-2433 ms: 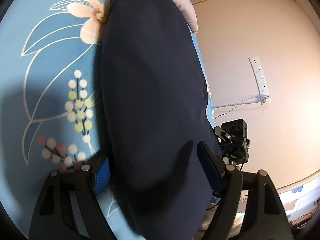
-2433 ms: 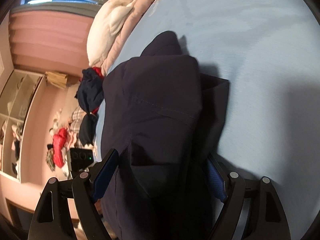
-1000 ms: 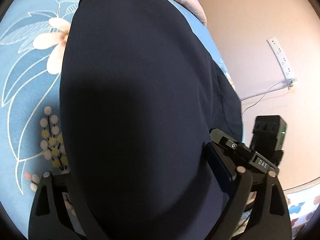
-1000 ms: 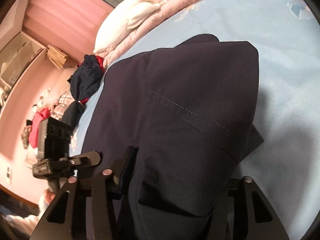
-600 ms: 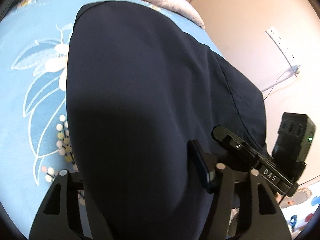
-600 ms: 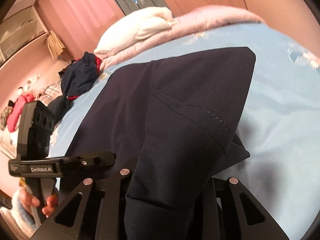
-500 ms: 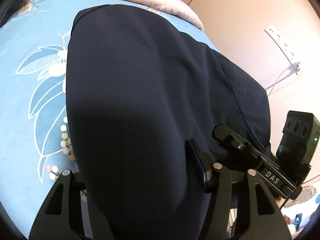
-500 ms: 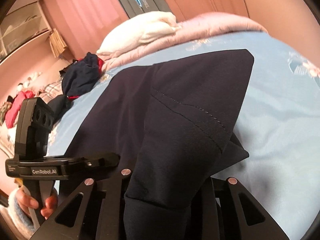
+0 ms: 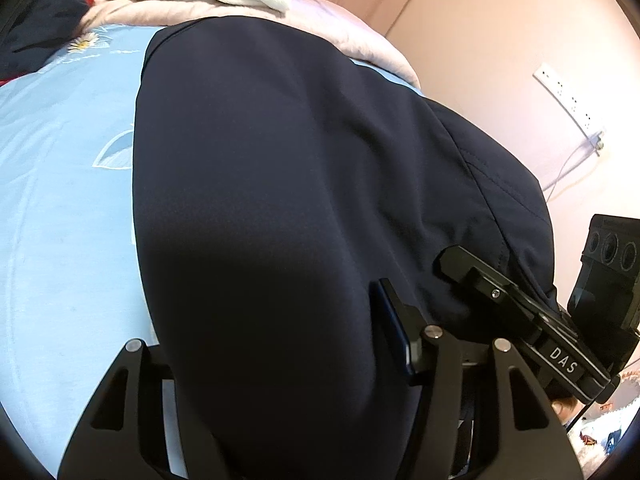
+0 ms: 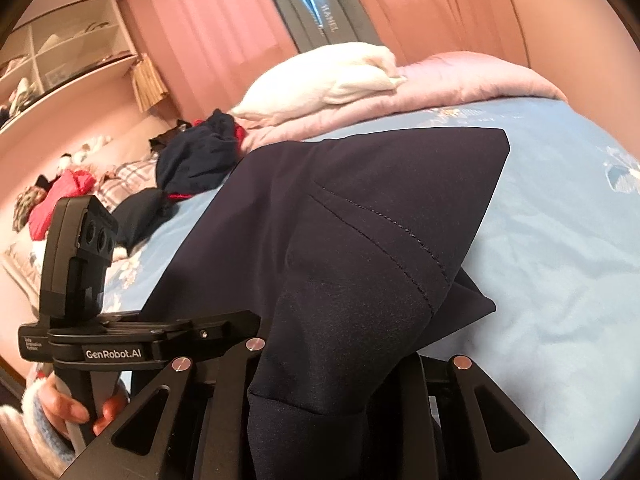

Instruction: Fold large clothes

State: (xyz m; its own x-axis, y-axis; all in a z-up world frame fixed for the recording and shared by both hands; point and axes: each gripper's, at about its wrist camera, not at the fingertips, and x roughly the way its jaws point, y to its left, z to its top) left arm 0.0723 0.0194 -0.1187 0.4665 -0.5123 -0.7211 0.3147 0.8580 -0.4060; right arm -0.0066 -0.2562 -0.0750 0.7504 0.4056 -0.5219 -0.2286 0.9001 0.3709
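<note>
Blue bedsheet [image 10: 560,240], navy garment [image 9: 280,200] bunched between both grippers' fingers [image 9: 394,328].

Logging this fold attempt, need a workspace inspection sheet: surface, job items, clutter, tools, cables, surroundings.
Surface: bed with light blue floral sheet; pink quilt and white pillow at the far end.
Job's things: dark navy garment, near edge gathered into both tools, the rest draped over the sheet.
Clutter: heap of dark and red clothes beside the pillow; more clothes past the bed edge.
Grippers: left tool clamped on a thick bunch of fabric; right tool clamped on a narrower fold.
Cables: thin cable hanging from a wall power strip.
Surroundings: pink curtains, open shelves.
</note>
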